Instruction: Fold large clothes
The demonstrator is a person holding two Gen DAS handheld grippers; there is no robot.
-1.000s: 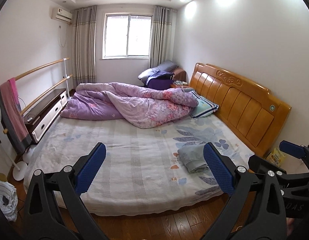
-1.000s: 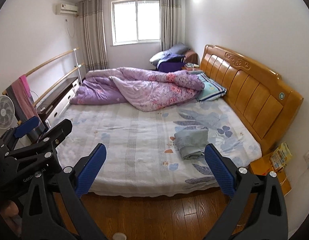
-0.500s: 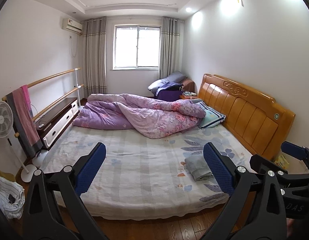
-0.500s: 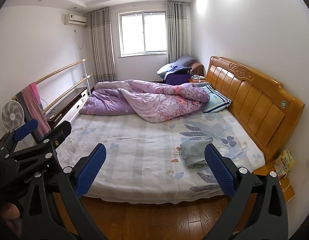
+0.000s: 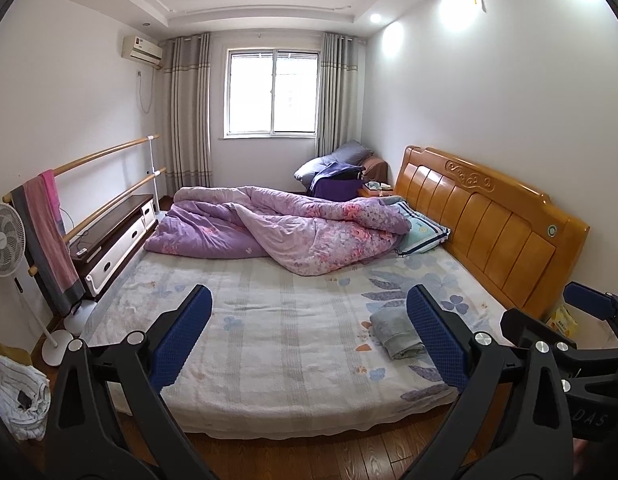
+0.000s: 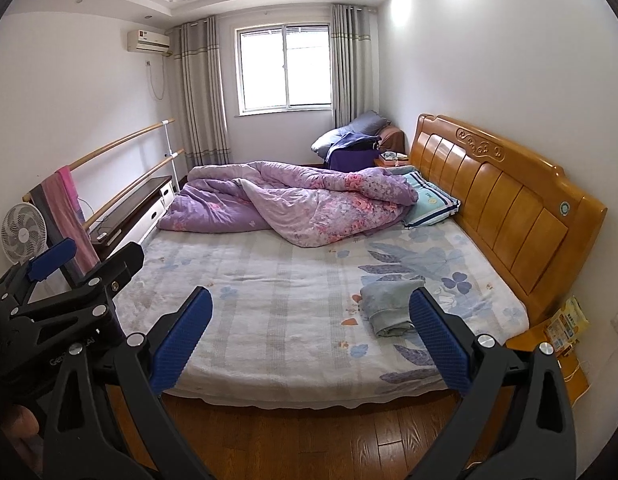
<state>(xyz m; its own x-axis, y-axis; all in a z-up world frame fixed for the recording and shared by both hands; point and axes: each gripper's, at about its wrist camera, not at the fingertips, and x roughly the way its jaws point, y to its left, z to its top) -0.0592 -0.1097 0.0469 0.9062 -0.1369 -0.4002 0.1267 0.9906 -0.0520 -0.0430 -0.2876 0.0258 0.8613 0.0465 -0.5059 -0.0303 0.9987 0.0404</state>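
Both tongs, left (image 5: 309, 336) and right (image 6: 311, 336), have pulled back and tipped up, so the bed (image 5: 289, 340) looks farther off and more ceiling shows.

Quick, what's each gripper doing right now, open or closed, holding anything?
Left gripper: open, jaws spread wide, holding nothing.
Right gripper: open, jaws spread wide, holding nothing.

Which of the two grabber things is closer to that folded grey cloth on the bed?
Probably the right gripper: both hang open off the bed's near edge, but the folded grey garment lies toward the headboard, on the right gripper's side.
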